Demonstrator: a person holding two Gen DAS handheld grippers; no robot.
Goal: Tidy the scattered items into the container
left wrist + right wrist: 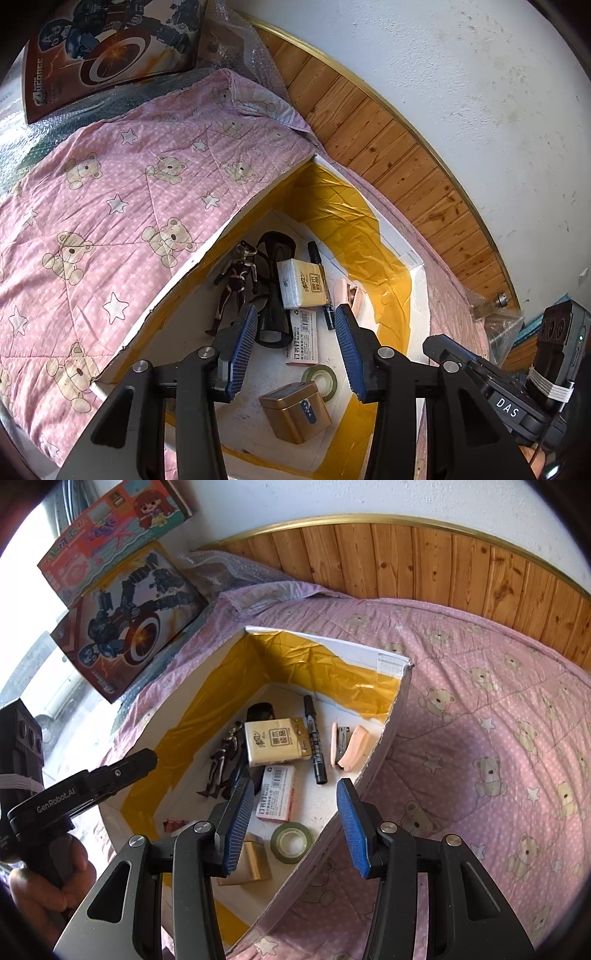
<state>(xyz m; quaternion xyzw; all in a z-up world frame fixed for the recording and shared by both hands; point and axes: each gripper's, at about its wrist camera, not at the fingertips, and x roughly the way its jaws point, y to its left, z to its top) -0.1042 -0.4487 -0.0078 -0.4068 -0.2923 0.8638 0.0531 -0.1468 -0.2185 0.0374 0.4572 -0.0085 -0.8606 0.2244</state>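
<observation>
Both tongs hover over the box, which sits on the bed with the pink bear quilt tucked around its walls. Left tongs are spread apart, nothing between them; right tongs likewise apart and empty, straddling the near wall.

Everything small looks already inside, flat on the box floor so nothing stacks high: toy figure, tissue pack lying over it, black marker alongside, pink stapler by the right wall, staple box, green tape roll, gold tin nearest the cameras. A black strap-like thing lies under the pile; can't tell what it is.

Yellow tape lines the inside walls, probably reinforcement.

Judgement: task near done; no loose items show on the quilt.

Readable: "GenRobot.AI" on the left handle in the right view, "DAS" on the right one in the left view. Staple box reads "No.0012" plus Chinese text. Two toy cartons lean at the head of the bed.
</observation>
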